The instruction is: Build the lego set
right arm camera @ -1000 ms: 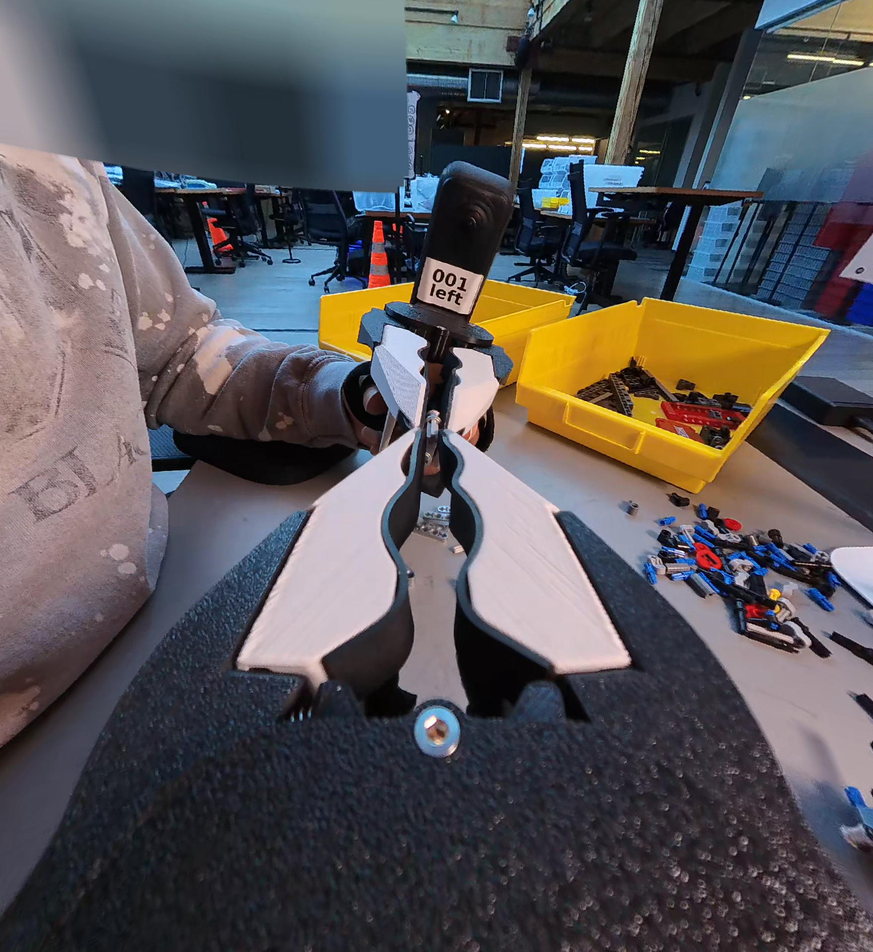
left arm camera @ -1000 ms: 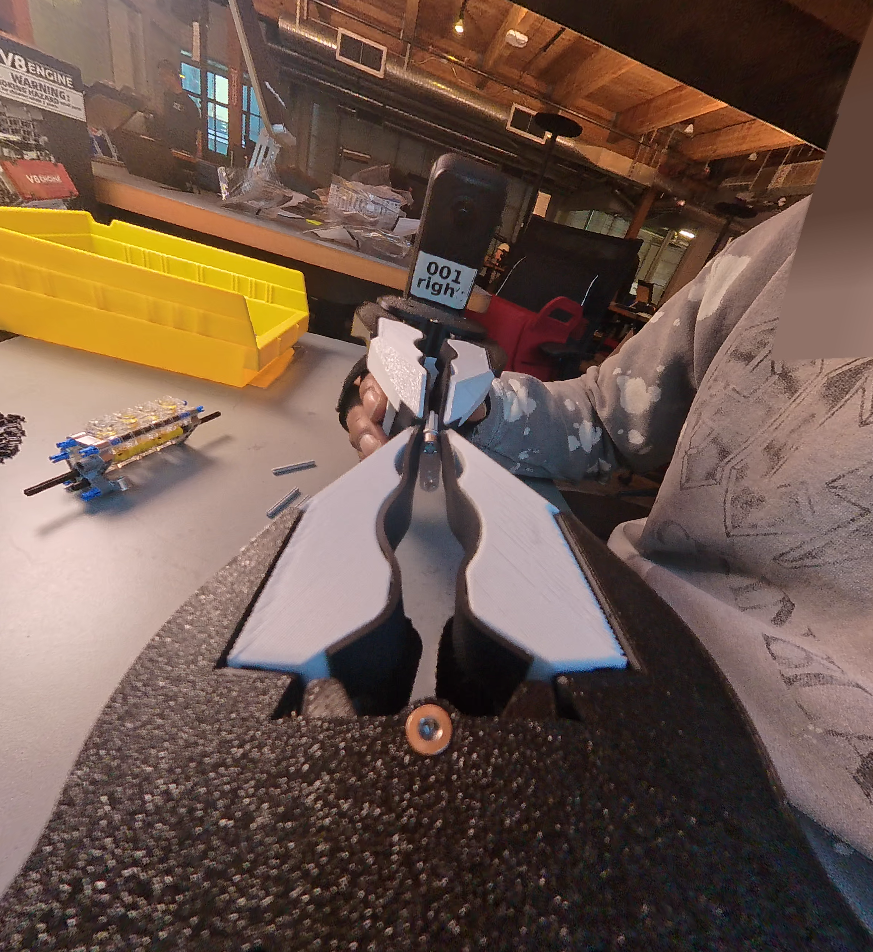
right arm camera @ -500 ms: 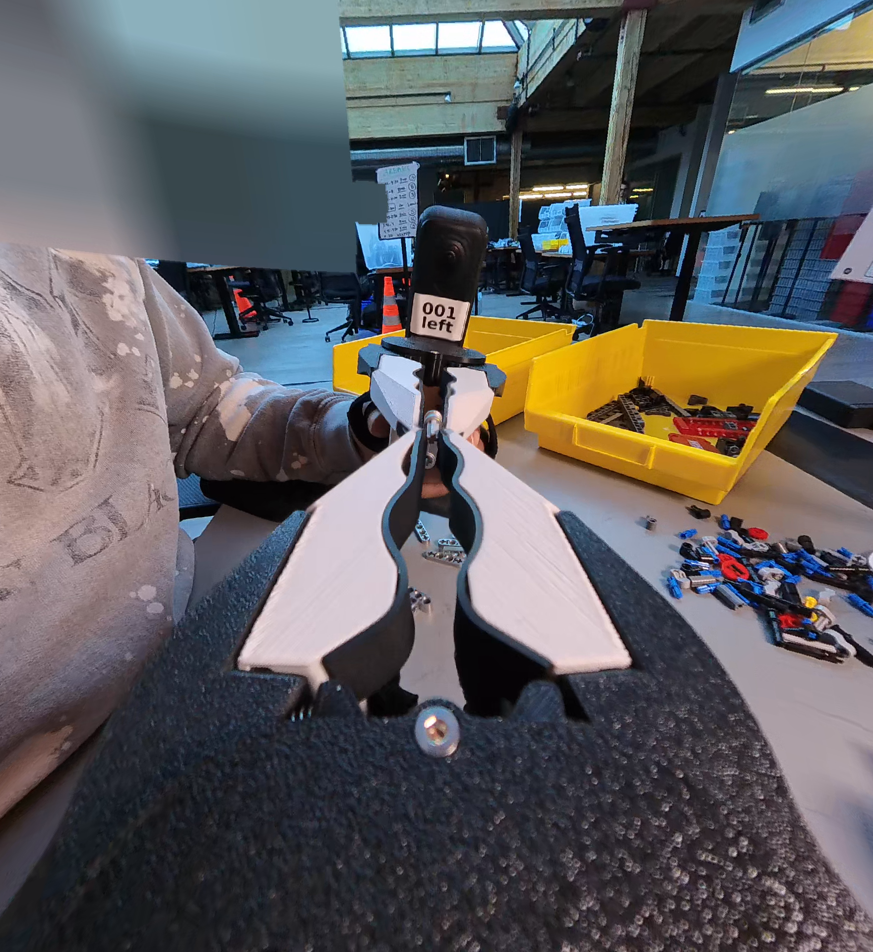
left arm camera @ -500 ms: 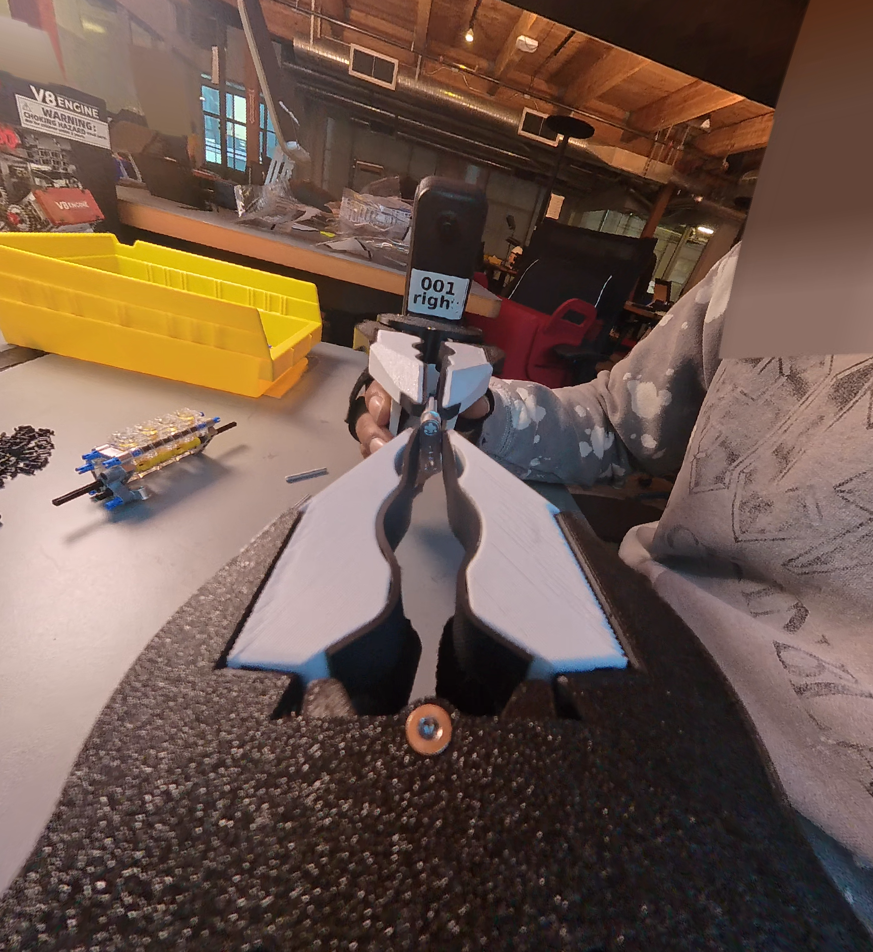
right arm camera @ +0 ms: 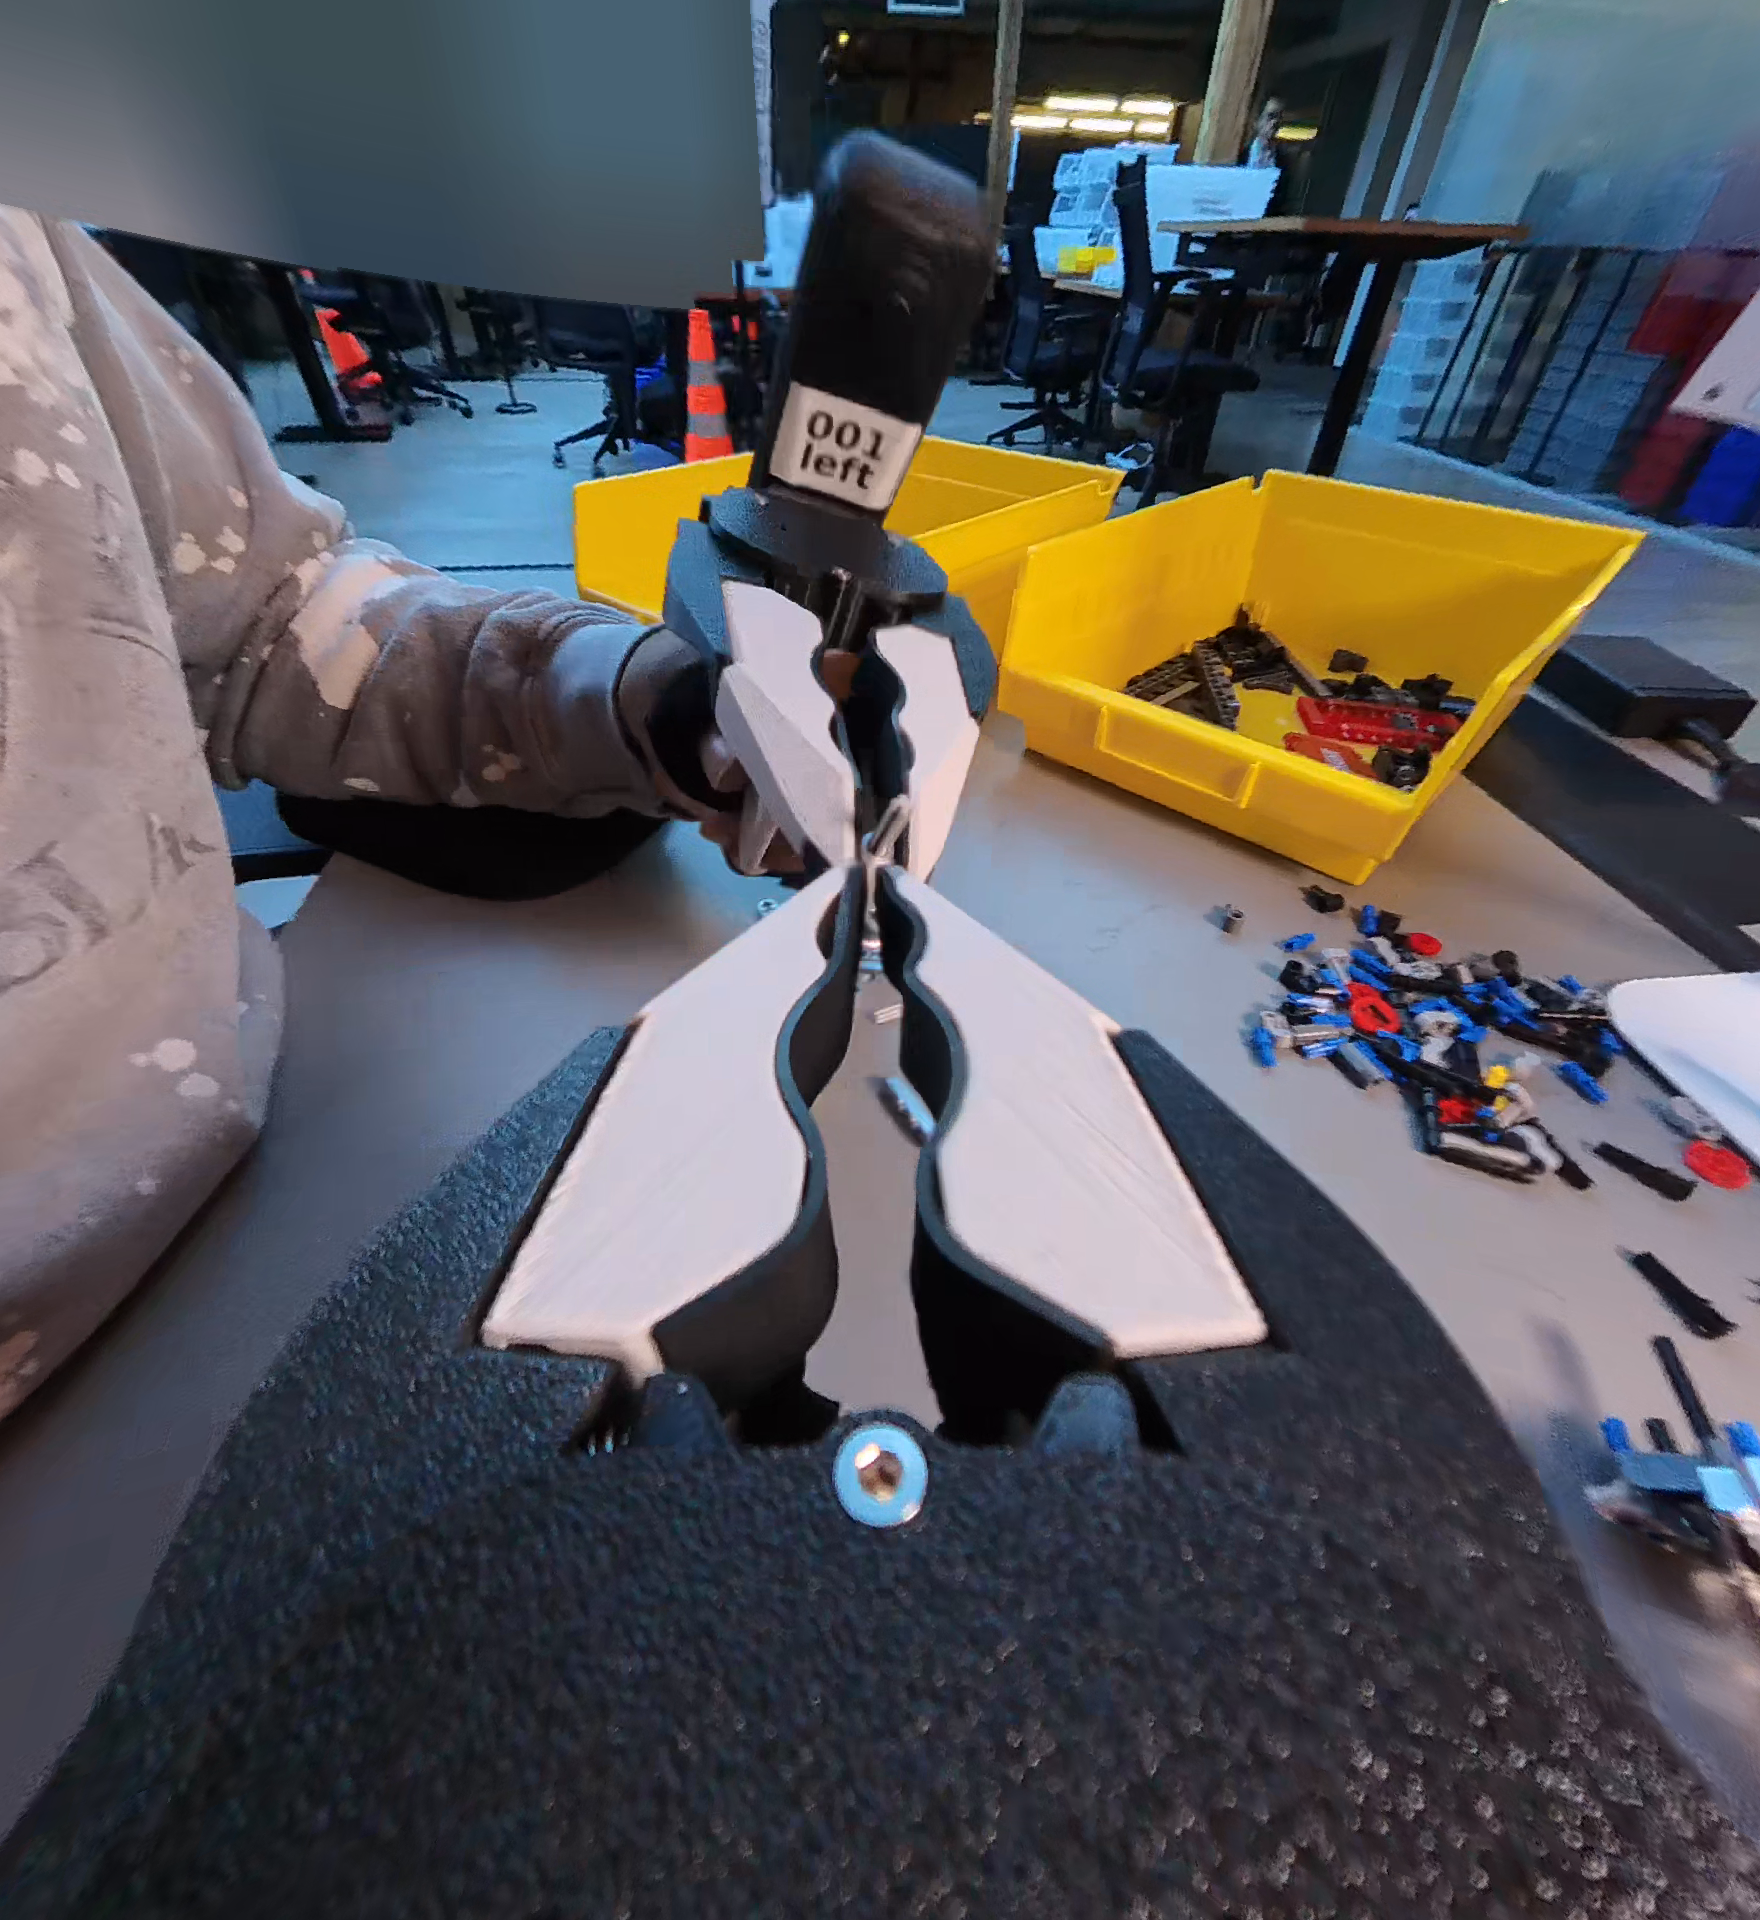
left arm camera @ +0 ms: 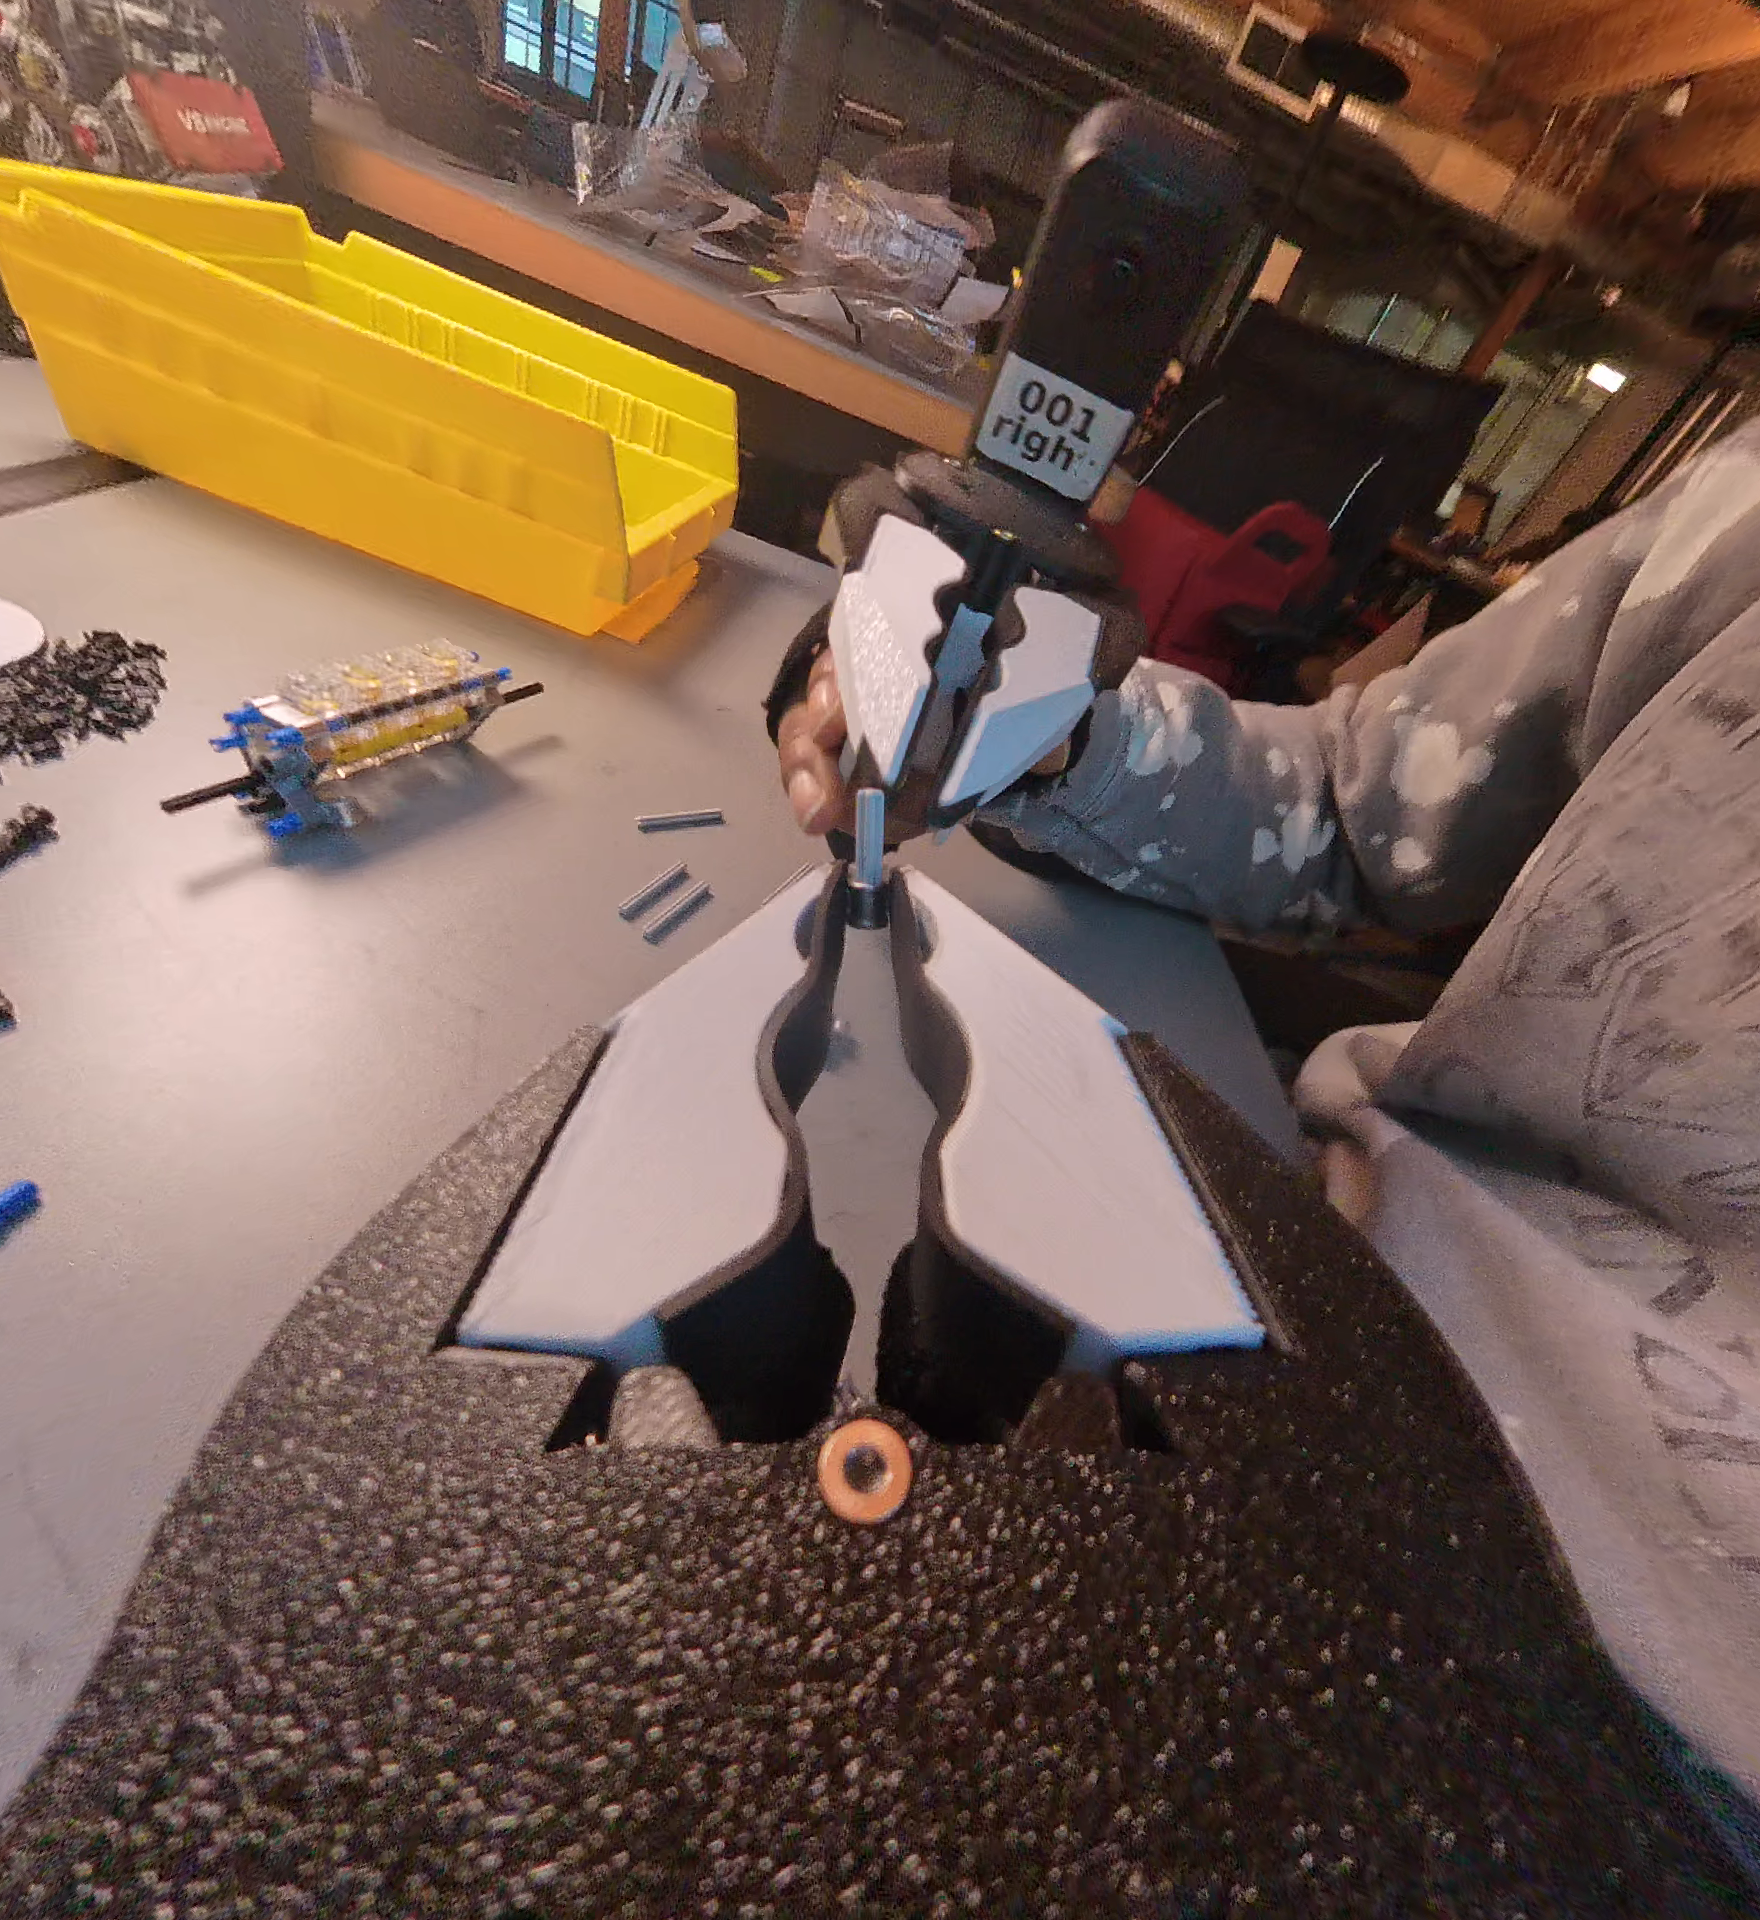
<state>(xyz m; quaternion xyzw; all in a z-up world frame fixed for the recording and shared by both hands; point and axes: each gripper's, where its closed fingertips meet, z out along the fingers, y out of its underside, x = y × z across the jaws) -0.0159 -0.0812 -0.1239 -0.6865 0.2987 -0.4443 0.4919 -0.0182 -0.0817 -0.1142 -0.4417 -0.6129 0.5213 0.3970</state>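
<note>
Grey axle [left arm camera: 868,831], left hand-held gripper [left arm camera: 863,906] pinching

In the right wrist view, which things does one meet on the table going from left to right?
Person's sleeve → left gripper → yellow bin with dark and red parts → pile of blue, black and red small parts → white sheet.

Both grippers same build: black pebble-textured body, two pale grey printed fingers with wavy black inner edges, tapering to points. Left gripper [left arm camera: 863,896] has a copper-coloured washer [left arm camera: 863,1472] at the finger base; right gripper [right arm camera: 871,883] a silver socket screw [right arm camera: 879,1473]. Each carries a black rounded camera post on top with a white label. Person wears a grey sweatshirt [left arm camera: 1624,935], bleach-spotted, with faded line print.
</note>
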